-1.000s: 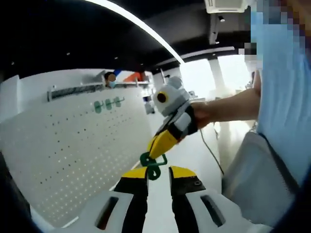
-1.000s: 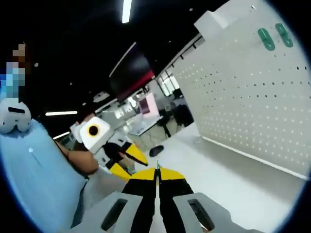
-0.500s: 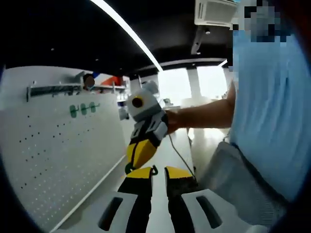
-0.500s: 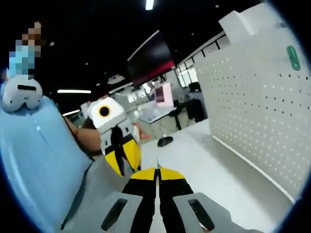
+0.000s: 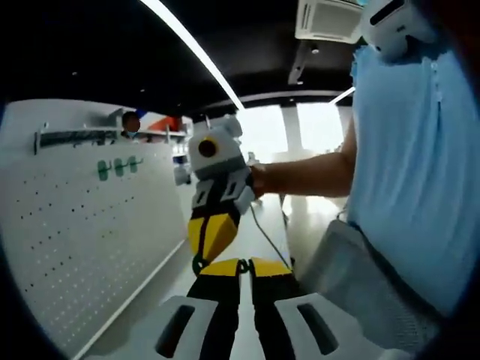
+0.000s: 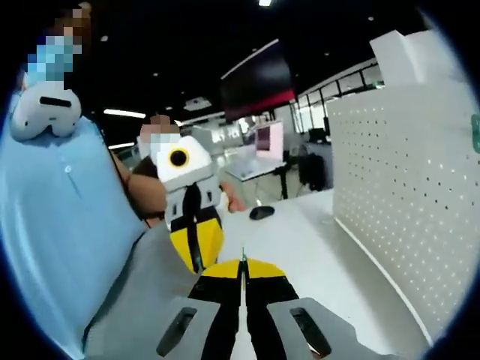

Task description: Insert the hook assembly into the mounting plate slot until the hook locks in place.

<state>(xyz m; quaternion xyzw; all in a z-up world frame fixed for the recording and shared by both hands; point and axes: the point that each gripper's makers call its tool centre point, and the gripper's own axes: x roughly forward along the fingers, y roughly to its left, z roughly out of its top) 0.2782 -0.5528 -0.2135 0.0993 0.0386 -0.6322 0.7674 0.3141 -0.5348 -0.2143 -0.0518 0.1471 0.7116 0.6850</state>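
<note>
The green hook is small and mostly hidden between the two grippers, which meet tip to tip in the air. In the left gripper view, my left gripper has its jaws drawn to a narrow slit with a bit of green in it. My right gripper points down onto those tips. In the right gripper view, my right gripper is shut on a thin green sliver of the hook, and my left gripper faces it from the left. The white pegboard mounting plate stands to the side.
Three green hooks hang high on the pegboard, below a rail. A white table with a black mouse runs along the board. A person in a light blue shirt holds the grippers close by.
My left gripper's jaws have narrowed from a wide gap to a slit around the hook. The right gripper has swung nearer and steeper over the left tips. Both views turned away from the pegboard.
</note>
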